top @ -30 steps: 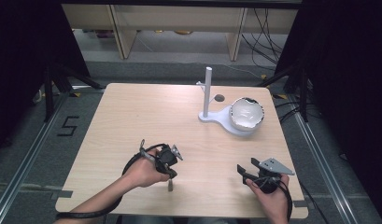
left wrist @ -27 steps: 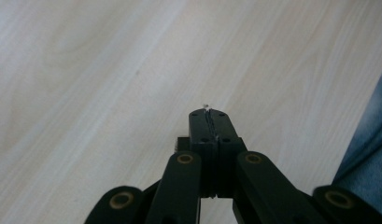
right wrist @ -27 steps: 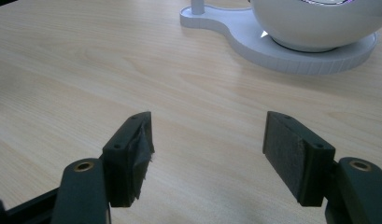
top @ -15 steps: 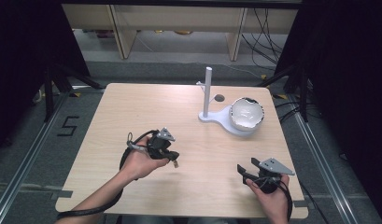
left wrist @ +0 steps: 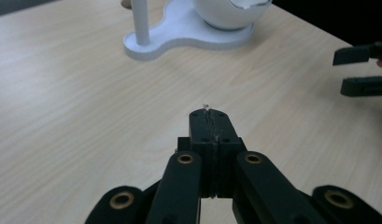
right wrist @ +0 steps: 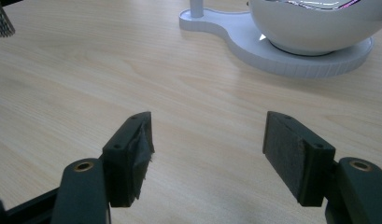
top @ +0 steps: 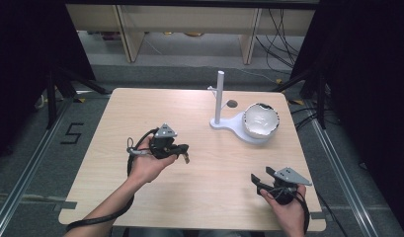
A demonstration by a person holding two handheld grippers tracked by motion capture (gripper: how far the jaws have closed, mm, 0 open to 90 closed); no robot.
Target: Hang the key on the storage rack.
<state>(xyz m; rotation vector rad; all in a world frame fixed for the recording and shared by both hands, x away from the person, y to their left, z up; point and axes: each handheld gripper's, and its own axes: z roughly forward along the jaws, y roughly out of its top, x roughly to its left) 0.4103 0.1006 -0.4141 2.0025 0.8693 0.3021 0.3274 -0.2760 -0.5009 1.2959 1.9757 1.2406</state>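
My left gripper (top: 182, 148) hovers over the middle-left of the wooden table (top: 140, 113), its jaws pressed shut. A small dark metal item (top: 186, 159) dangles just below its tips. In the left gripper view the shut jaws (left wrist: 208, 114) show only a tiny glint at their seam. The right gripper view catches a knurled grey piece (right wrist: 2, 21) at its top left corner. Near the front right edge, my right gripper (top: 260, 178) rests open and empty, its pads (right wrist: 291, 149) wide apart; it also appears from the left gripper view (left wrist: 361, 70).
A white stand (top: 224, 123) with an upright post (top: 220, 94) sits at the back right, and a white bowl (top: 261, 120) rests on its base. A dark round spot (top: 232, 103) marks the table behind it. Shelves and cables lie beyond the far edge.
The left hand has moved away from the person and slightly left, carrying the small item up off the table. The right gripper has stayed put.
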